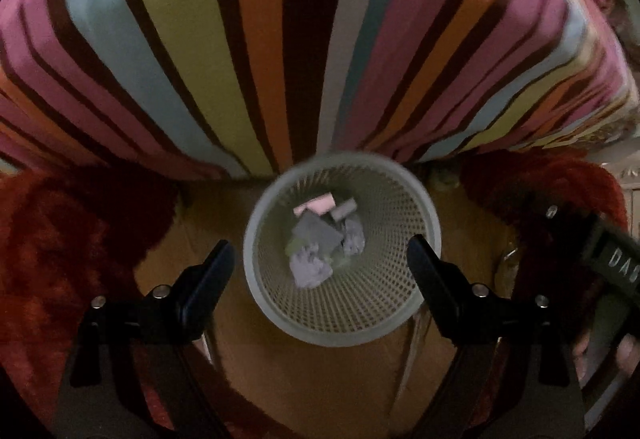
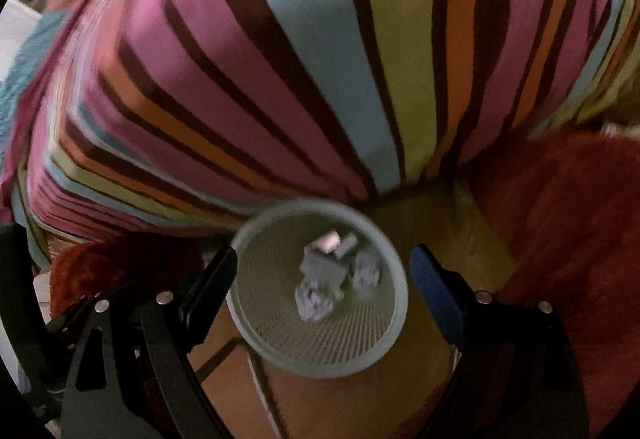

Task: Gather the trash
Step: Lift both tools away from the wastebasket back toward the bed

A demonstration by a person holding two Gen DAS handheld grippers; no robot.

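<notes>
Left wrist view: the left tool point(image 1: 320, 259) was wide open with nothing in it, hanging right over the bin point(image 1: 430, 239). Crumpled paper point(image 1: 310, 269) sat at the bottom, striped bed point(image 1: 260, 39) just ahead.

Right wrist view: the right tool point(image 2: 322, 271) was open and empty too, bin point(image 2: 394, 309) between its fingers, paper point(image 2: 314, 301) inside, kinda blurry.

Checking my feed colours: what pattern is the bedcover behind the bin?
Multicoloured stripes on the bedcover; clearest in the left wrist view.
</notes>
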